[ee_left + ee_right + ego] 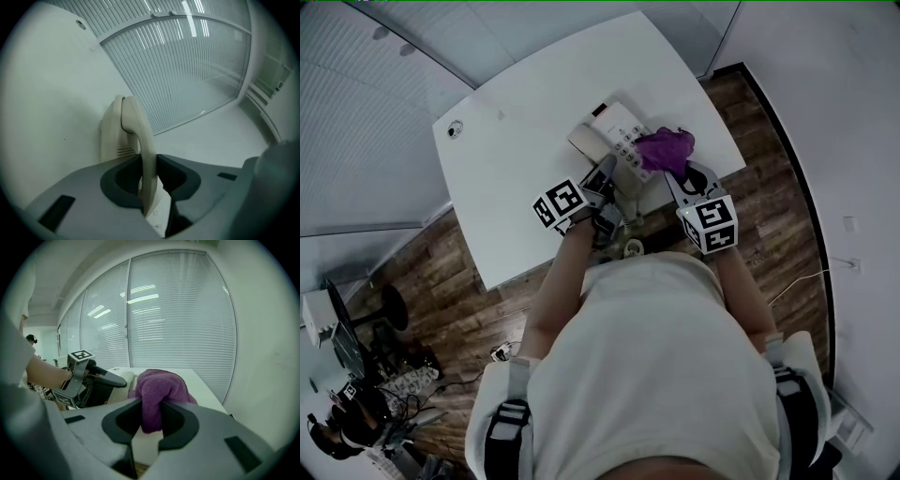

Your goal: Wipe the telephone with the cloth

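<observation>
Two hand-held grippers over one white worktop (525, 122). Left hand-held gripper (149, 176): pinching one cream handset (138, 136), with one telephone (614, 131) just ahead. Right hand-held gripper (150, 416): clamped on one purple cloth (157, 390), at the telephone's right edge.

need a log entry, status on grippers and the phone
Left gripper shut on the handset. Right gripper shut on the purple cloth, at the telephone's right side. Nothing seen in the way.
</observation>
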`<state>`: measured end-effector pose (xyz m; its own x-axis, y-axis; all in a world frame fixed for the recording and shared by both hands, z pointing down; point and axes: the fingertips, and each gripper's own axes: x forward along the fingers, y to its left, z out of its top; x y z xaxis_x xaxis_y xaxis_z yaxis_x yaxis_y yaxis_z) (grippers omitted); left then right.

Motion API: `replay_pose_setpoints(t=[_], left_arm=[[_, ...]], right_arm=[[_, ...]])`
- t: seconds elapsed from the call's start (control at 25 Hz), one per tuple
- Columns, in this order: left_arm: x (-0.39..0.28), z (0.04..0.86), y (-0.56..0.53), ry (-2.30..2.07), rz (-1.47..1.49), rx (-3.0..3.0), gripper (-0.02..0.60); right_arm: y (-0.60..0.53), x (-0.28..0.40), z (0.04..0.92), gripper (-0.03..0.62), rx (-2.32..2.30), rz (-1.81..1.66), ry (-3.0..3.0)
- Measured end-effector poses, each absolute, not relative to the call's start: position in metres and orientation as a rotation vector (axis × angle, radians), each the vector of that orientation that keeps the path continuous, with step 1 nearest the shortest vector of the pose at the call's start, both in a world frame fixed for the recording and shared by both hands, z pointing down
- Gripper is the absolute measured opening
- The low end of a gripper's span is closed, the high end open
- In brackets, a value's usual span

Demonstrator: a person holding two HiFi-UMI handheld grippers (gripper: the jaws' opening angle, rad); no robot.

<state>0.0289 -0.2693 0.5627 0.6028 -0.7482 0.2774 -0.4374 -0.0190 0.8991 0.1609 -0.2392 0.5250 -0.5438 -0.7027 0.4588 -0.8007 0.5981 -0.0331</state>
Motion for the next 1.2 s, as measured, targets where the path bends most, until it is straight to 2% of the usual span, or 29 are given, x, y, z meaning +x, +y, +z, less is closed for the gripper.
replay_pose_setpoints(t=[0.24,0.72,1.2], left_arm=[[0.024,0.556,-0.264,-0.930,-0.394,1.677,0.104],[0.006,0.490,-0.230,-0.618,-0.755,1.721,0.103],[-0.030,0.412,-0.170,-0.354,-0.933,1.846,0.103]], right_arm=[[-0.243,0.157,0.516,0.089,1.220,0.317,-2.443],[-0.239,0.146,0.489,0.089,1.233,0.284,-2.506],[-0.226,0.082,0.443,0.089,1.097,0.298,-2.680]])
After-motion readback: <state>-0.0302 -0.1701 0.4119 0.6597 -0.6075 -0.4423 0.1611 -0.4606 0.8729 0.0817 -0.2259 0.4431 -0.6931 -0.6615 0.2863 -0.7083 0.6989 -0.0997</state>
